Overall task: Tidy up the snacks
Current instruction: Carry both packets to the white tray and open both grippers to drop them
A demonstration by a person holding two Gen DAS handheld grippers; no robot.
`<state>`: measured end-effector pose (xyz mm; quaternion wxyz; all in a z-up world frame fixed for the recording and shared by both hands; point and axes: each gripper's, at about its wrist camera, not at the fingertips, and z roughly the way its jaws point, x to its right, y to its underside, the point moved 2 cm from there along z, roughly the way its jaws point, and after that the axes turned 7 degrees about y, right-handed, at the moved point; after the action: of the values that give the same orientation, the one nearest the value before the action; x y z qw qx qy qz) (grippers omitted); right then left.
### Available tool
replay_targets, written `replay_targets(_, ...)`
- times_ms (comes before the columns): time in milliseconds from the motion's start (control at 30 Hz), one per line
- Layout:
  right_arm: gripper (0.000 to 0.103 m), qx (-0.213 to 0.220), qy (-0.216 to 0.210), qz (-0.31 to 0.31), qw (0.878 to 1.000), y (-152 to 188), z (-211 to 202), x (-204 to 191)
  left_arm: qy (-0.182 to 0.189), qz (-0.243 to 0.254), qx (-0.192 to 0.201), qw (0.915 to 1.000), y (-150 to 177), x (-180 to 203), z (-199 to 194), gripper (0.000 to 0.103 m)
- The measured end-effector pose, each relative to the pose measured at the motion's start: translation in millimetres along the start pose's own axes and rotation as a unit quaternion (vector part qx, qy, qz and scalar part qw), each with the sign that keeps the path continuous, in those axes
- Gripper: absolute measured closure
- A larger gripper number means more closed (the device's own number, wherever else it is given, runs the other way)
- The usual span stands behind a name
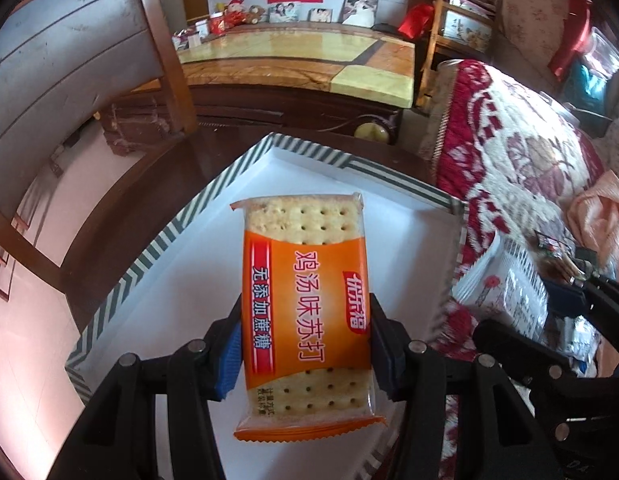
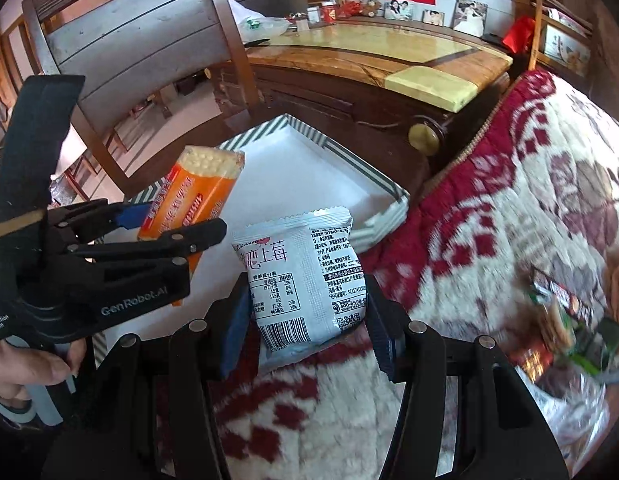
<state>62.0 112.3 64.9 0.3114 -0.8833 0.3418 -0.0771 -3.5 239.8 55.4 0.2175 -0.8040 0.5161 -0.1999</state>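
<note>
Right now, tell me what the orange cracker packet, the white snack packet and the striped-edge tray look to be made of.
Orange cracker packet: thin glossy plastic film, clear at both ends so the crackers show, crimped end seal.
White snack packet: printed plastic film, puffy, with a serrated top seal; semi-gloss.
Striped-edge tray: probably cardboard or a paper box lid, matte white inside, with folded, creased corners; I can't be sure.
</note>
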Motion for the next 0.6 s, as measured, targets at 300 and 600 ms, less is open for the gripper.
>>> replay_targets(300, 0.050, -0.011, -0.001, -0.014, 1.000, -36, 37, -11, -0.013, -0.051, -0.025, 0.9983, -11, -32, 29, 0.047)
replay_targets(600, 0.050, -0.038, -0.001, -0.016, 0.999, -52, 79, -17, -0.028, -0.063, -0.032, 0.9971, -10, -46, 46, 0.047)
